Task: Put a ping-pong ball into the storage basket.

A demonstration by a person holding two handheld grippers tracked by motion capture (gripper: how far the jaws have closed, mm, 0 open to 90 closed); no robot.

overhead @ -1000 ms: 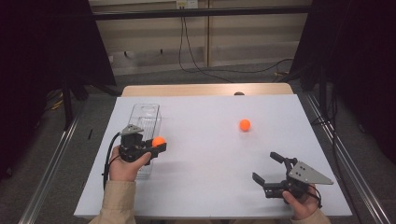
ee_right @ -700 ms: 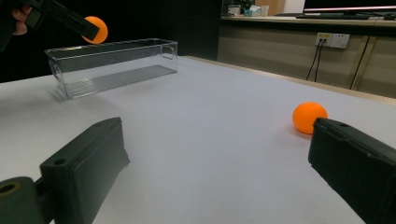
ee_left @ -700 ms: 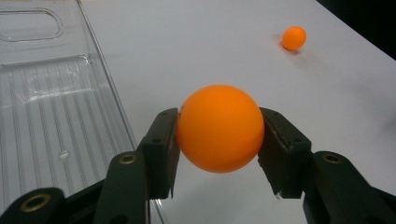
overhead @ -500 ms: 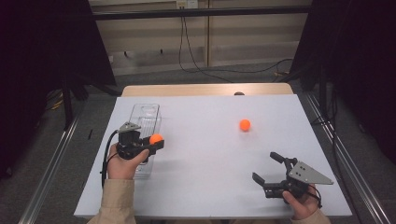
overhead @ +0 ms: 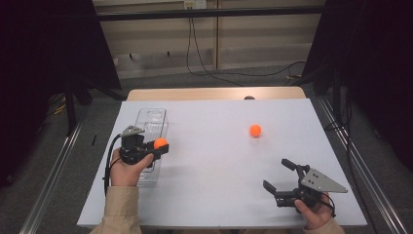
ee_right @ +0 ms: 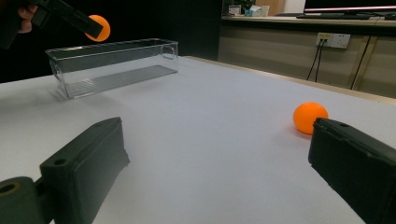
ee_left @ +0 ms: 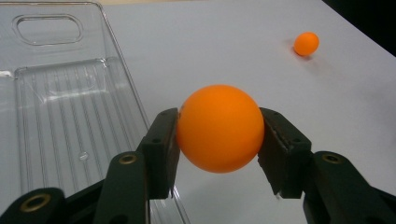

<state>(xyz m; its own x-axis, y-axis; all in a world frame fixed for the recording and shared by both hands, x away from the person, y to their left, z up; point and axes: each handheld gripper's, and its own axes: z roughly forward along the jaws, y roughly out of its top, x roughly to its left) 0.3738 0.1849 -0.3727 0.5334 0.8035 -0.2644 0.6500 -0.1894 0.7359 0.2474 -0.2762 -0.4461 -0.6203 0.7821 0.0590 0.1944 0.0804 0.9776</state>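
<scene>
My left gripper (overhead: 160,145) is shut on an orange ball (ee_left: 219,128), with a pad pressed against each side. It holds the ball (overhead: 160,143) in the air just over the right wall of a clear plastic bin (overhead: 148,122), which has nothing in it (ee_left: 60,107). A second orange ball (overhead: 255,130) lies loose on the white table, right of centre and toward the back. My right gripper (overhead: 277,174) rests low at the front right with its jaws wide open and nothing between them. In its own view the loose ball (ee_right: 310,117) sits beyond the right jaw.
The white tabletop (overhead: 214,161) has a wooden strip along its far edge, where a small dark object (overhead: 249,97) sits. Metal rails run down both sides of the table. Cables lie on the floor behind it.
</scene>
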